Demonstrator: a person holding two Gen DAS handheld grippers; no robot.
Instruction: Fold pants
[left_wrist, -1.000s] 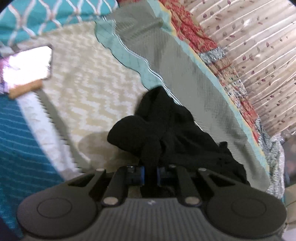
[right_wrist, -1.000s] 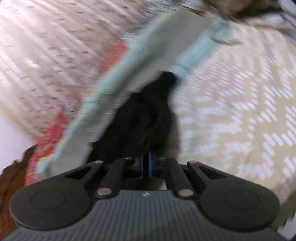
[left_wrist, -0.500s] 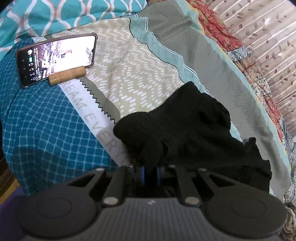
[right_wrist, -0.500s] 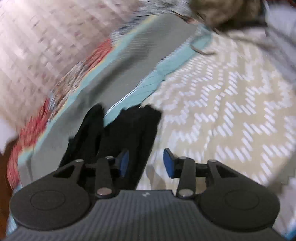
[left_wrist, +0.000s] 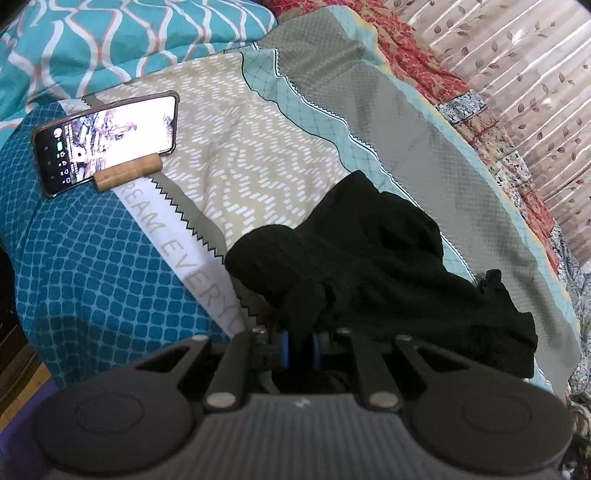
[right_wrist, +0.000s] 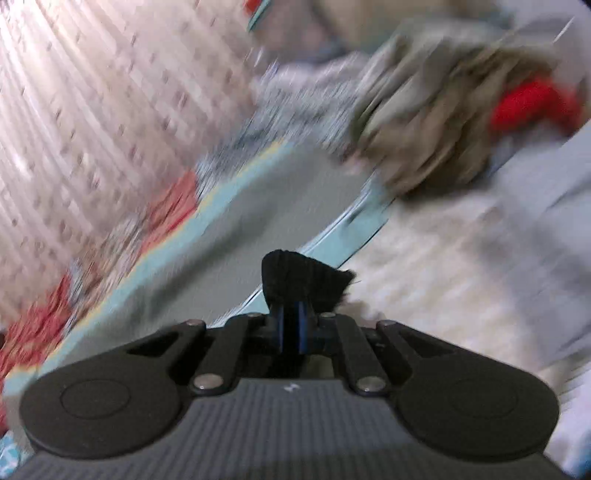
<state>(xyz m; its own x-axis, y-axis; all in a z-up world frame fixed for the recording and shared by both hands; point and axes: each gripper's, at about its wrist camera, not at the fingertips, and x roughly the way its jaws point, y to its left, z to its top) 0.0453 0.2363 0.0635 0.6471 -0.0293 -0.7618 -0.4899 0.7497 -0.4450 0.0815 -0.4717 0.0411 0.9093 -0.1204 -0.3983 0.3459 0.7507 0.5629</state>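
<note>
Left gripper clenched on a bunched fold of the crumpled black fabric pants, heaped on the patterned bedspread, long axis running near-left to far-right. Lit smartphone far left, seen there only. Right gripper pinching a black pants edge; background blurred.

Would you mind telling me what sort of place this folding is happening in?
Most likely a bedroom: the black pants lie on a patterned bedsheet, beside a teal pillow, with a leaf-print curtain behind.
</note>
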